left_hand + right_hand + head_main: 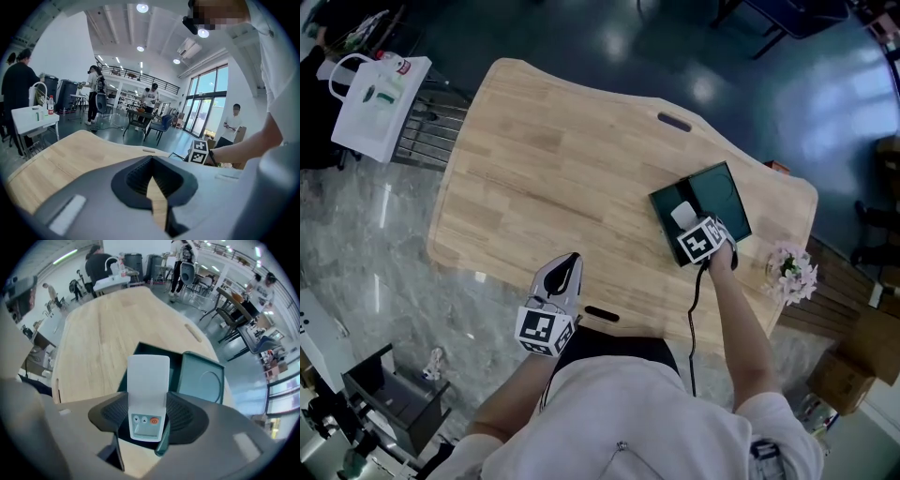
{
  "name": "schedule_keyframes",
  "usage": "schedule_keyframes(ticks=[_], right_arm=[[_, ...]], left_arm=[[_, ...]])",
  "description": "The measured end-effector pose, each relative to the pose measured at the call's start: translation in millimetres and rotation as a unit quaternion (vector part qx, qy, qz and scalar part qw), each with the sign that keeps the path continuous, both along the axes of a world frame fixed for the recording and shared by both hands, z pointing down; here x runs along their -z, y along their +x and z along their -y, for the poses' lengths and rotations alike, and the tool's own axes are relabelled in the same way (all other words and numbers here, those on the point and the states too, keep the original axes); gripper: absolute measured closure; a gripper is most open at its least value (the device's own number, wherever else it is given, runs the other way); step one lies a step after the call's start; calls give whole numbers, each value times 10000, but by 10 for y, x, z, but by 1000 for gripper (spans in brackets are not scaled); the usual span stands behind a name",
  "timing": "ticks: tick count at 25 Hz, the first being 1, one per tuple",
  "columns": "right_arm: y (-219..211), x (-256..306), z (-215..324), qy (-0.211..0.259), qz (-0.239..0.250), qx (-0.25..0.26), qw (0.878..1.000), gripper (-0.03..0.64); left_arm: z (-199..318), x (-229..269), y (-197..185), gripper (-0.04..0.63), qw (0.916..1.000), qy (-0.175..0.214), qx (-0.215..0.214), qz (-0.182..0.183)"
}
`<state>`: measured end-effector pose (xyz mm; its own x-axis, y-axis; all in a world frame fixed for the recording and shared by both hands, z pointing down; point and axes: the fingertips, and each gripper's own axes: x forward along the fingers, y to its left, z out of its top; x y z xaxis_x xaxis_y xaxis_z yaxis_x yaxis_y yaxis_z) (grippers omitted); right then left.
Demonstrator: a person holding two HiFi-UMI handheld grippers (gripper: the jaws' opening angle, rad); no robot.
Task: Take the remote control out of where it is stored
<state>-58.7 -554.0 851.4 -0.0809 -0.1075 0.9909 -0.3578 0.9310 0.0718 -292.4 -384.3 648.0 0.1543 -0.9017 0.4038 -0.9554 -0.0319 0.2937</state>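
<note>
A white remote control (147,380) with an orange button sticks up between the jaws of my right gripper (147,411), which is shut on its lower half. Behind it lies the dark green storage box (123,380), its lid (201,380) flipped open to the right. In the head view the right gripper (690,225) is over the box (727,192) near the table's right end, and the remote (682,214) shows white at its tips. My left gripper (560,281) hovers at the table's near edge, far from the box, with its jaws together and nothing held (157,187).
The light wooden table (544,178) has a dark slot (673,122) near its far edge. A black strip (602,314) lies at the near edge. A white bag (380,103) stands on a rack to the left, flowers (792,272) to the right. Several people stand in the hall (96,93).
</note>
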Motion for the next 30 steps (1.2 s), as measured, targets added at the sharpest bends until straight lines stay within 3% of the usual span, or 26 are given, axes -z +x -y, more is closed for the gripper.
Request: schedule_keyframes(ticks=[4,7,10,16,23,26,30], right_arm=[[32,783,16,478,753,-415,9952,333],[-5,1559,26,1053,1618,-686,9788,333],[-27,2332,-53,1669,2679,-849,9451,333],[28,3538,-566,2278,4489,-1138,8565,334],[259,4297,-906,2869,5626,-1543,7599,334],[394,4471,-931,3158,5701,-1740,7382,333],[485,4524,-916,3259,5646,-1946,7329,333]], left_arm=[[29,290,95,594,9994,235,-218,150],[126,579,149,594,9971,516,-449,323],[258,889,229,594,9924,852,-710,543],[429,1638,439,594,9785,1586,-966,894],[404,2164,699,594,9654,2131,-1159,960],[364,2291,728,594,9612,2265,-1211,1004],[329,2371,660,594,9596,2343,-1162,1038]])
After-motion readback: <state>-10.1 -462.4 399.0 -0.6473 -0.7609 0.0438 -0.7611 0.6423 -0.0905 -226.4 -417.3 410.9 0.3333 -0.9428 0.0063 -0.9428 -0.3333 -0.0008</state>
